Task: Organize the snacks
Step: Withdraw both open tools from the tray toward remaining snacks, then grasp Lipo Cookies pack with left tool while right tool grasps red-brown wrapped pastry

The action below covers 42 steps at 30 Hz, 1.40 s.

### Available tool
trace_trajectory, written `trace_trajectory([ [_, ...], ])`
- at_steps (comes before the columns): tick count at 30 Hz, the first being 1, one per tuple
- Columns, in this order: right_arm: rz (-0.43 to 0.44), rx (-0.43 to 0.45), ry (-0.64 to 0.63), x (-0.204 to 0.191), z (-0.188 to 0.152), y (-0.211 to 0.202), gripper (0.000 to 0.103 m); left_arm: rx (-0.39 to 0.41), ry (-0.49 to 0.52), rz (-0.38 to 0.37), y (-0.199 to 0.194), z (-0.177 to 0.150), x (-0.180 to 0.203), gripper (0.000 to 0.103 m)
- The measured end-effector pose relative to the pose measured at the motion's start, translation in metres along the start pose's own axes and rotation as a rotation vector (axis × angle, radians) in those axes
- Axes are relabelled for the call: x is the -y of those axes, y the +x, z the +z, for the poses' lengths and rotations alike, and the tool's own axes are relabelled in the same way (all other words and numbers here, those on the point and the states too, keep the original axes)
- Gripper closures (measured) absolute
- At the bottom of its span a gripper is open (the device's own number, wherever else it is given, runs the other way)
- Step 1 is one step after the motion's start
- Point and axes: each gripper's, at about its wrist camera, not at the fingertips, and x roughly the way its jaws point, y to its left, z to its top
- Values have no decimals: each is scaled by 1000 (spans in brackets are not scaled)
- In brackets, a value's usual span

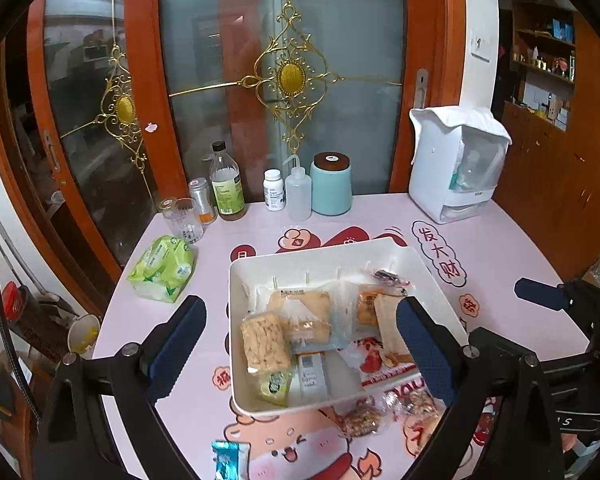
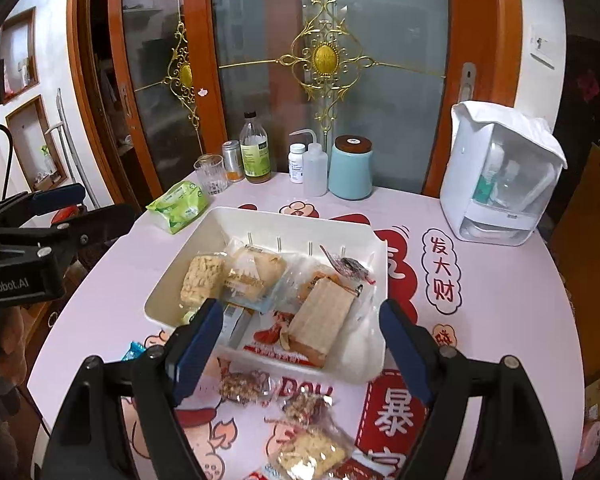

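A white plastic bin (image 1: 242, 280) (image 2: 260, 218) stands in the middle of the pink table and holds several wrapped snacks: a rice-crisp bar (image 1: 265, 340) (image 2: 201, 275), a bread pack (image 1: 304, 310) (image 2: 252, 274) and a brown wafer pack (image 2: 320, 320). Loose on the table in front of it lie nut bars (image 2: 242, 387) (image 1: 360, 420), a cracker pack (image 2: 310, 454) and a blue-wrapped snack (image 1: 228, 460). My left gripper (image 1: 300, 354) hovers open over the bin's near side. Above the bin's front edge, my right gripper (image 2: 300, 350) is open with nothing held.
At the back stand a glass (image 1: 182, 218), a small can (image 1: 202, 200), a bottle (image 1: 226, 186), a pill jar (image 1: 274, 190), a squeeze bottle (image 1: 298, 192) and a teal canister (image 1: 331, 184). A white appliance (image 1: 456, 164) is back right. A green tissue pack (image 1: 164, 268) lies left.
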Motion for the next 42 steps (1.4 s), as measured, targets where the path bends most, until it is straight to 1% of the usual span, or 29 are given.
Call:
trace_trajectory([
  [4, -1, -15, 2, 5, -18, -11, 22, -1, -9, 3, -17, -14, 7, 7],
  [9, -9, -40, 7, 16, -40, -25, 22, -39, -27, -2, -26, -36, 19, 7],
  [11, -26, -30, 5, 22, -49, -31, 22, -55, -25, 2, -28, -46, 28, 7],
  [16, -33, 37, 64, 46, -68, -45, 22, -88, -22, -1, -30, -63, 44, 7],
  [19, -49, 47, 75, 57, -76, -46, 22, -103, -27, 2, -29, -73, 52, 7],
  [22, -85, 36, 80, 71, -82, -42, 22, -117, -31, 0, -25, -80, 57, 7],
  [24, -99, 7, 96, 81, -87, -37, 22, -133, -29, 4, -20, -86, 62, 7],
  [27, -105, -60, 127, 98, -98, -28, 22, -159, -24, -5, -10, -95, 69, 7],
  [30, -165, -126, 99, 106, -110, -15, 22, -189, -14, -25, 1, -104, 80, 7],
  [32, -164, -181, 86, 110, -121, -6, 22, -219, -4, -43, 10, -112, 90, 7],
  [34, -132, -237, 77, 112, -132, 4, 22, -250, 7, -64, 19, -122, 100, 7],
  [36, -67, -282, 46, 108, -147, 13, 22, -295, 16, -89, 29, -136, 112, 7],
  [37, -43, -295, 18, 103, -155, 18, 22, -311, 20, -99, 33, -142, 116, 7],
  [42, 19, -332, -105, 84, -181, 36, 22, -393, 48, -134, 51, -178, 137, 7],
])
